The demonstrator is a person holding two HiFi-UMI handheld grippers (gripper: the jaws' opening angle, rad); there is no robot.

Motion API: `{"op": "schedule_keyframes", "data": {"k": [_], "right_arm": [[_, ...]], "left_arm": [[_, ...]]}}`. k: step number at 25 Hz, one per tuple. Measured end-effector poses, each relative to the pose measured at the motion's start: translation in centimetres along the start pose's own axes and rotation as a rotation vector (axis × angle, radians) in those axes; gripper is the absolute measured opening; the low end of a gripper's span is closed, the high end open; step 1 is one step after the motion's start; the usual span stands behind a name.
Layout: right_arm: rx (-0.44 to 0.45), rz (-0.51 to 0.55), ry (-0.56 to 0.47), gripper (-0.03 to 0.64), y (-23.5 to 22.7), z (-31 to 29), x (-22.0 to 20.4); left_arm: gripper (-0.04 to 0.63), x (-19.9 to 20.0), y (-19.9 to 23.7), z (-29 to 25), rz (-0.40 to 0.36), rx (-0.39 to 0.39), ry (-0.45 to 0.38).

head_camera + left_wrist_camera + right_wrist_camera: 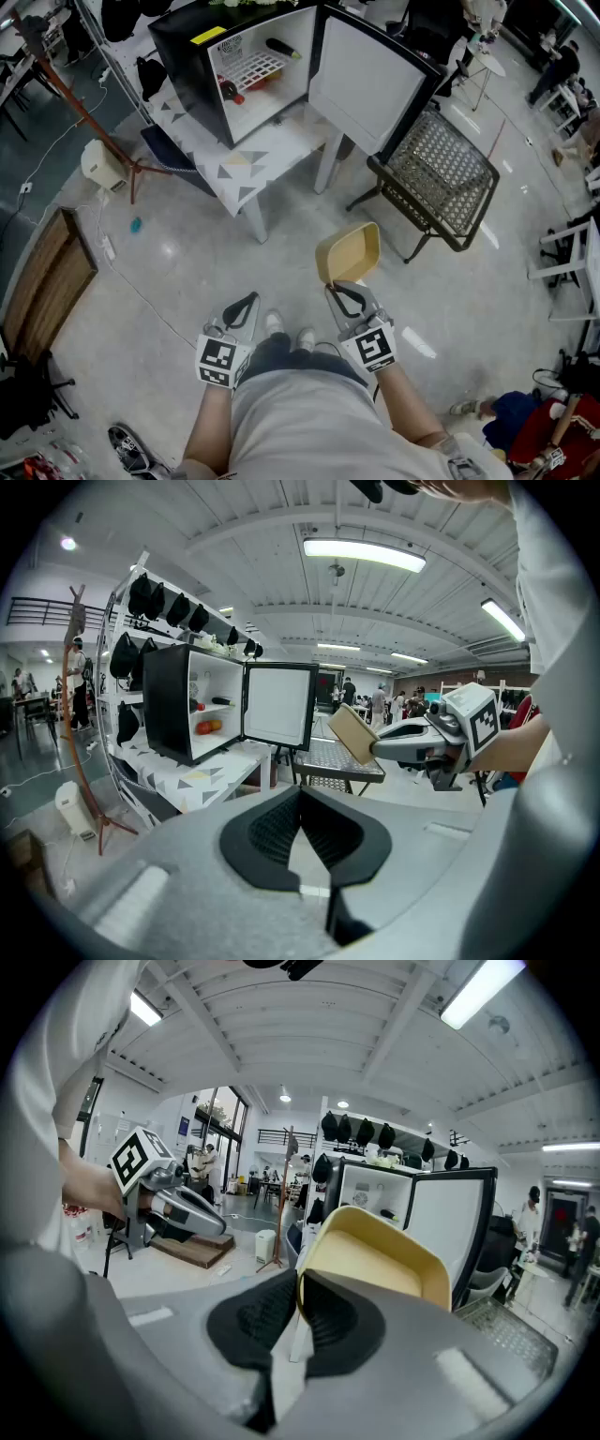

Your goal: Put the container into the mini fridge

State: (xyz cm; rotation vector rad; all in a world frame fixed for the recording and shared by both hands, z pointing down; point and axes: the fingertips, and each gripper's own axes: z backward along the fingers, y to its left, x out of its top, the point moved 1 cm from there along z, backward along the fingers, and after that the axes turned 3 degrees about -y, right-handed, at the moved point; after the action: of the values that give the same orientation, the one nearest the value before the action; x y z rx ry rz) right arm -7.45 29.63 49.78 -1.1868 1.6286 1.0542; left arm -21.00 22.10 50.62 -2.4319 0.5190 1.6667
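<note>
Right gripper view: shallow tan container (pixel 375 1265), rounded corners

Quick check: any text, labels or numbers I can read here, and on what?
No text is legible.
Yellow sticker on the mini fridge top: too small to read.
White label inside the fridge: blurred.
Marker cubes: square patterns, no letters.
Held container: no print.

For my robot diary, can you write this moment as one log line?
right tongs: shut on container | left tongs: shut, empty | mini fridge: door open
</note>
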Motion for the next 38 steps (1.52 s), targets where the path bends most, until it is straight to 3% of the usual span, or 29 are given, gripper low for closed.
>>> {"op": "schedule_keyframes", "data": {"k": [6,16,26,33,38], "right_arm": [[-0.035,-0.014,-0.007,0.025,-1.1,0.6,1.0],[-0.128,0.000,-0.012,0.025,-3.1,-2.5,4.4],[-0.217,-0.029,0.019,0.025,-5.7,-5.1,3.6],[-0.186,-0.019,0.012,0.025,-10.7,-8.5,3.0],[-0.093,0.002,0.005,0.025,-15.3,-11.5,2.4]], "left_arm": [[0.009,1.5,0.2,0.1,-0.022,-0.008,-0.024],[0.009,4.8,4.7,-1.0,-0.019,-0.056,-0.140],[0.009,3.8,7.4,-5.0,-0.107,-0.131,-0.072],[0.009,5.2,8.7,-10.3,-0.136,-0.115,-0.048],[0.009,6.4,9.0,-15.2,-0.118,-0.060,-0.034]]}}
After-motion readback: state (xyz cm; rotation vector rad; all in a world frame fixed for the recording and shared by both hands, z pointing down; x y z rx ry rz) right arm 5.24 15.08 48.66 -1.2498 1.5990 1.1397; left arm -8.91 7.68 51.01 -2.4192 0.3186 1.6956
